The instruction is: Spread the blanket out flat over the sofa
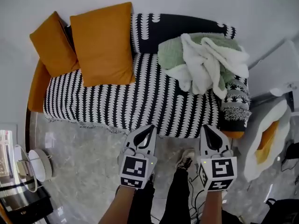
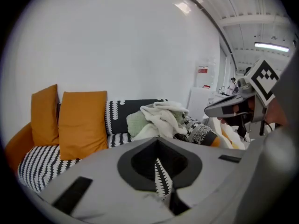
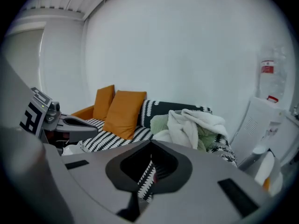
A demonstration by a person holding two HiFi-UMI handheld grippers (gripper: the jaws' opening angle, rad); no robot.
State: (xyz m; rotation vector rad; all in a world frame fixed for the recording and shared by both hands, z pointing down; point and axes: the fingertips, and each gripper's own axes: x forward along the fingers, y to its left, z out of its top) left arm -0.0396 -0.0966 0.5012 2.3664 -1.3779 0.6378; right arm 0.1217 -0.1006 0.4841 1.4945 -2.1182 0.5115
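Note:
A crumpled green and white blanket (image 1: 205, 62) lies heaped on the right end of the sofa (image 1: 140, 97), which wears a black-and-white patterned cover. The same blanket (image 2: 161, 118) (image 3: 191, 125) shows ahead in both gripper views. My left gripper (image 1: 149, 129) (image 2: 157, 143) hangs in front of the sofa's front edge, jaws shut and holding nothing. Further right, my right gripper (image 1: 207, 128) (image 3: 150, 146) is at the same height, also shut and empty. Both are well short of the blanket.
Two orange cushions (image 1: 103, 43) (image 1: 53, 43) lean on the sofa's left half. A round white object (image 1: 39, 164) sits on the floor at the left. A white and orange bundle (image 1: 266, 139) lies at the right. The person's feet (image 1: 184, 160) stand on the marble floor below.

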